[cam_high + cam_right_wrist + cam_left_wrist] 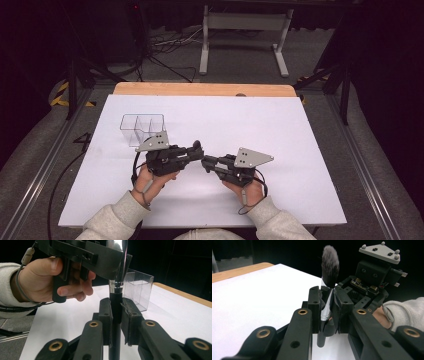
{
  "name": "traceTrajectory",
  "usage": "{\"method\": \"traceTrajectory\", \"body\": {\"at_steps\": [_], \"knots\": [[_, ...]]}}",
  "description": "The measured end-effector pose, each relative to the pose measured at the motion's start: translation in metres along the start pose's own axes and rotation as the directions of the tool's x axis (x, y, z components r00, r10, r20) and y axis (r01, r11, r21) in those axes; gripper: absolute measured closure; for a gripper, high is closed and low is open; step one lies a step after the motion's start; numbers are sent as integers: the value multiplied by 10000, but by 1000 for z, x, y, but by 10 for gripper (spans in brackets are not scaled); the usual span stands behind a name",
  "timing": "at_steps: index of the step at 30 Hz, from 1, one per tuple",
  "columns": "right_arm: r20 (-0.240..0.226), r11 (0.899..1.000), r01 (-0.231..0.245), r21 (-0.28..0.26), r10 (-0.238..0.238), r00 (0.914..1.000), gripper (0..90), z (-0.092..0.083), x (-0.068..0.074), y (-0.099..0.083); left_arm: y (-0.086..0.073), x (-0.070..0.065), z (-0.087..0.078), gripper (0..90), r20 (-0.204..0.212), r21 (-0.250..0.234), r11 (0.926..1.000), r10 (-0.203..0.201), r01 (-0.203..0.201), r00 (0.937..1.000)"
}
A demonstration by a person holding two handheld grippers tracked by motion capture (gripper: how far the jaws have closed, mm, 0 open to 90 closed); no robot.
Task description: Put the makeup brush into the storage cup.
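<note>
A makeup brush (330, 265) with a dark fluffy head, a silver ferrule and a black handle stands upright between both grippers over the white mat (260, 125). My left gripper (327, 302) is shut on the ferrule, with the bristles rising above its jaws. My right gripper (116, 310) is shut on the black handle (115, 303) just below that grip. In the high view the left gripper (194, 151) and the right gripper (206, 162) meet tip to tip at the mat's middle, the brush head (197, 145) poking up between them.
A clear plastic organizer (142, 129) with several compartments stands empty on the mat, left of and behind the left gripper; it also rises behind the brush as the clear box (138, 288). The table's wooden edge (200, 89) runs along the far side.
</note>
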State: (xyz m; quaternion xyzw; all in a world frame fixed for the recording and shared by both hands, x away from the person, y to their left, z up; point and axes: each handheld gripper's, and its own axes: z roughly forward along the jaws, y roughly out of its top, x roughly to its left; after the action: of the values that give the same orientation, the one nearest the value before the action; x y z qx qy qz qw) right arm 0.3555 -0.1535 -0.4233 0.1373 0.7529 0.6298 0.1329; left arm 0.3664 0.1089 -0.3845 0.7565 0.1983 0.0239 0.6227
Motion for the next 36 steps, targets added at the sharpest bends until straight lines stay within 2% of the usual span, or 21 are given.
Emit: {"method": "traceTrajectory", "body": {"at_steps": [5, 7, 11, 16, 18, 19, 20, 21, 22, 23, 26, 29, 30, 33, 36], "knots": [[111, 10000, 67, 13, -67, 9999, 781, 0, 1, 1, 0, -1, 0, 787, -62, -41, 10000, -5, 5, 10000], [164, 9999, 117, -48, -116, 9998, 725, 0, 1, 1, 1, -1, -1, 788, -47, -47, 10000, -19, 19, 10000], [276, 9999, 121, -61, -119, 9995, 682, -1, 1, 3, 3, -2, -2, 790, -135, -39, 10000, 64, -64, 9999], [718, 9997, -113, -207, 128, 9973, 403, -6, 1, 7, 6, -1, -5, 791, -366, -15, 10000, 80, -80, 9993], [898, 9998, -115, -172, 130, 9959, 313, -9, 1, 8, 7, 0, -7, 790, -450, -40, 10000, 80, -82, 9990], [898, 9998, -115, -172, 130, 9959, 313, -9, 1, 8, 7, 0, -7, 790, -450, -40, 10000, 80, -82, 9990], [1003, 9999, -78, -152, 93, 9949, 273, -10, 1, 9, 8, 1, -9, 790, -517, -6, 9999, 172, -173, 9985], [1145, 9998, -104, -158, 122, 9933, 209, -12, 1, 10, 9, 1, -10, 790, -566, -9, 10000, 75, -76, 9984], [1450, 9990, -421, -138, 437, 9885, 136, -15, 0, 11, 10, 2, -10, 790, -610, -17, 9999, 122, -124, 9981], [1450, 9990, -421, -138, 437, 9885, 136, -15, 0, 11, 11, 3, -12, 790, -675, -21, 9999, 160, -162, 9976], [1657, 9939, -931, -598, 1018, 9809, 41, -25, -5, 14, 15, 5, -16, 790, -831, -5, 9998, 205, -206, 9963], [1684, 9943, -915, -552, 996, 9807, 21, -30, -8, 15, 19, 8, -21, 790, -1060, -27, 9996, 264, -268, 9940], [1770, 9958, -855, -335, 901, 9801, 15, -32, -9, 15, 21, 9, -22, 790, -1127, -44, 9996, 270, -277, 9933], [1871, 9936, -1032, -458, 1100, 9762, 12, -40, -13, 15, 24, 11, -26, 791, -1293, -51, 9994, 328, -338, 9911], [1982, 9951, -929, -350, 980, 9752, 7, -43, -14, 15, 28, 13, -29, 791, -1446, -55, 9991, 397, -409, 9887]]}}
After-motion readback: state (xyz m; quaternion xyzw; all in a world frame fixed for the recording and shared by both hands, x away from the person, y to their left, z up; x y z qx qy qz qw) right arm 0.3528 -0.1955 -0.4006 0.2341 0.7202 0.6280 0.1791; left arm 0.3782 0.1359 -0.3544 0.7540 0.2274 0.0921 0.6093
